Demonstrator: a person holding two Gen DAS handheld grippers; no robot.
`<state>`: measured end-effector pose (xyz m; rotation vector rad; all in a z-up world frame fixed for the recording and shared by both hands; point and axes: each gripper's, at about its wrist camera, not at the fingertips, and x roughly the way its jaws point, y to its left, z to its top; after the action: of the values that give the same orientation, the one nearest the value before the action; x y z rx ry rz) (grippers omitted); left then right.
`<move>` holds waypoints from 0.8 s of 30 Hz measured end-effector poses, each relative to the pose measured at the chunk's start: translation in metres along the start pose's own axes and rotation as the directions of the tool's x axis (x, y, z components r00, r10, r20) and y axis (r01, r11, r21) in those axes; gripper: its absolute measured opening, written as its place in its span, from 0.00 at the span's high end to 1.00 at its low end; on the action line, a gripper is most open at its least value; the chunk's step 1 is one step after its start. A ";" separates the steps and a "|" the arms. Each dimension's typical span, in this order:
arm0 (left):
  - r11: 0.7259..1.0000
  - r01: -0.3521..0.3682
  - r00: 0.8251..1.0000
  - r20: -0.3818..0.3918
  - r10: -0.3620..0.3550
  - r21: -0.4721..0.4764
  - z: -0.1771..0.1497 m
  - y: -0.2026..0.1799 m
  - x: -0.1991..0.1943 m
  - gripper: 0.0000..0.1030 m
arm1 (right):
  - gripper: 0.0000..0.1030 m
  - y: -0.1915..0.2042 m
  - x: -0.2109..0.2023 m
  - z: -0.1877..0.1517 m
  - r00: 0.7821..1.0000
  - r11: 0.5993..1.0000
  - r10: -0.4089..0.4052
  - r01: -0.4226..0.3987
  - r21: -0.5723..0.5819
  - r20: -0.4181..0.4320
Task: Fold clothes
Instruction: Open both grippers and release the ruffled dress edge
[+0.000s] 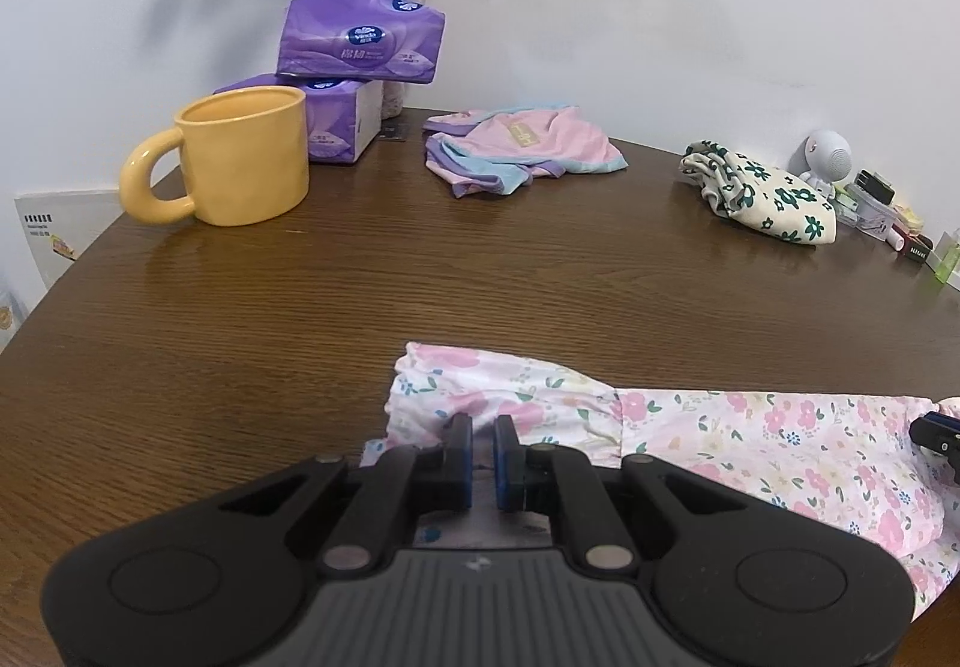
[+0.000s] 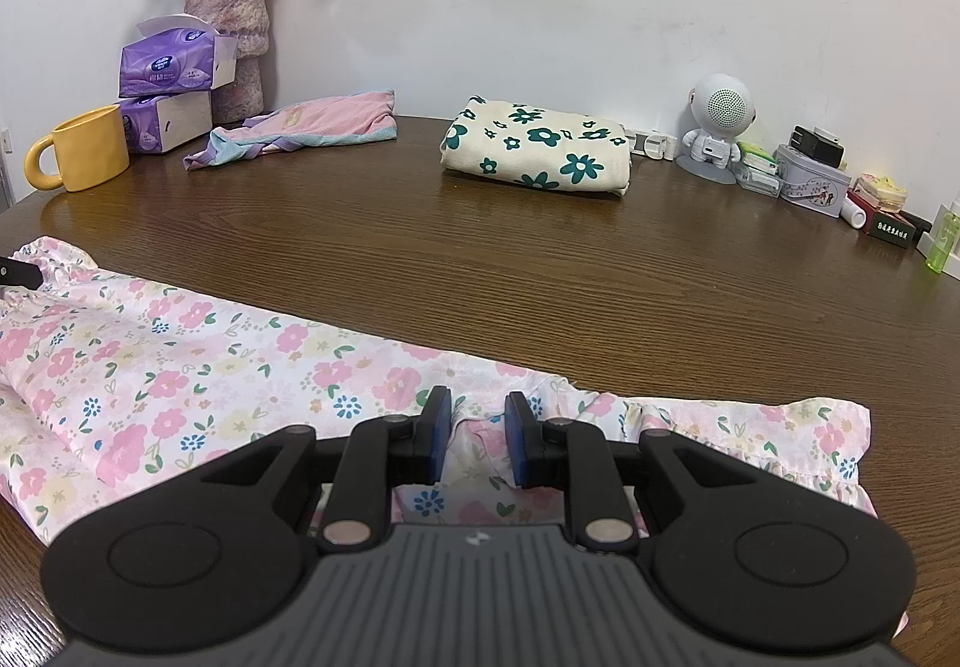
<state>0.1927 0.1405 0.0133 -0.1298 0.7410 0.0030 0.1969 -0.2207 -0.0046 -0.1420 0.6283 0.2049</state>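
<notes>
Your floral garment (image 2: pixel 198 349) lies on the near edge of the table (image 2: pixel 540 259), long axis running left to right. Left gripper (image 1: pixel 483 427) nearly closed, pinching cloth at its left end. Right gripper (image 2: pixel 478 415) partly open, cloth bunched between the pads.

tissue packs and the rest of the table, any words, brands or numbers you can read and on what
"Vinda": upper purple tissue pack, in its blue oval logo.
Chinese characters beneath that logo: too blurred to read.
Gold patch on the pink garment: unreadable.
Dark red box, pale lettering: too small.
Yellow mug: no text.
</notes>
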 end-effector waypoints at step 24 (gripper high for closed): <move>1.000 0.023 0.998 0.057 -0.023 0.011 0.000 -0.026 -0.022 0.61 | 0.64 0.007 -0.016 0.009 0.998 0.998 -0.023 0.026 -0.051 0.067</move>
<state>0.1775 0.1160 0.0312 -0.1277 0.6828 -0.0189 0.1872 -0.2143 0.0115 -0.1920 0.5555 0.2016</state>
